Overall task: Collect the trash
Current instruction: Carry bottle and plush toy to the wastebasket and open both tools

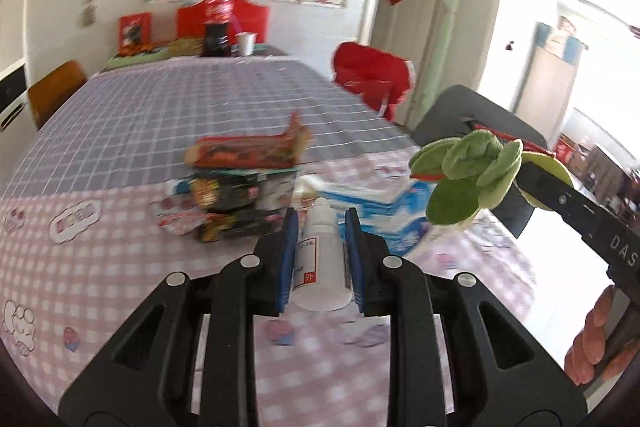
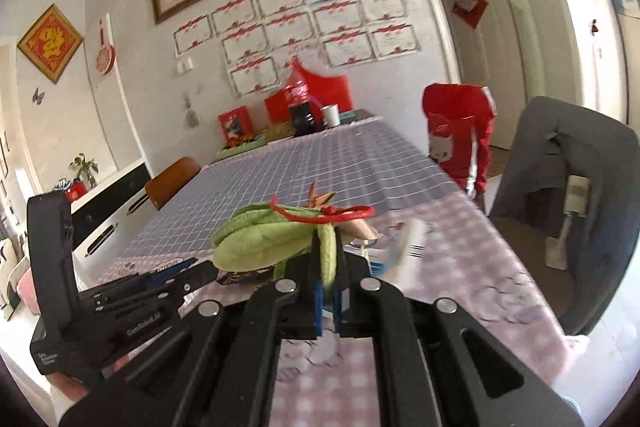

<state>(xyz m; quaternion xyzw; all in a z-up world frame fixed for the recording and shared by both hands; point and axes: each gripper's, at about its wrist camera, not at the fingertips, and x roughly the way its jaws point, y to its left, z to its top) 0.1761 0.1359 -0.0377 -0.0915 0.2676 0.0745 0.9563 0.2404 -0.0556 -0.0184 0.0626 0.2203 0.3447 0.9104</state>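
Note:
My left gripper (image 1: 320, 227) is shut on a small white dropper bottle (image 1: 320, 259), held above the pink checked tablecloth (image 1: 80, 267). My right gripper (image 2: 328, 267) is shut on a green plush leafy toy (image 2: 264, 239) with a red cord (image 2: 344, 213); in the left wrist view the same plush toy (image 1: 468, 171) hangs at the tip of the right gripper (image 1: 520, 175) at the right. A pile of snack wrappers (image 1: 240, 179) and a blue and white packet (image 1: 380, 215) lie on the table just ahead of the left gripper.
At the table's far end stand a cola bottle (image 1: 218, 27), a white cup (image 1: 245, 43) and red boxes (image 1: 134, 31). A grey-draped chair (image 2: 576, 195) and a red-draped chair (image 2: 460, 131) stand at the right. A brown chair (image 2: 172, 179) stands left.

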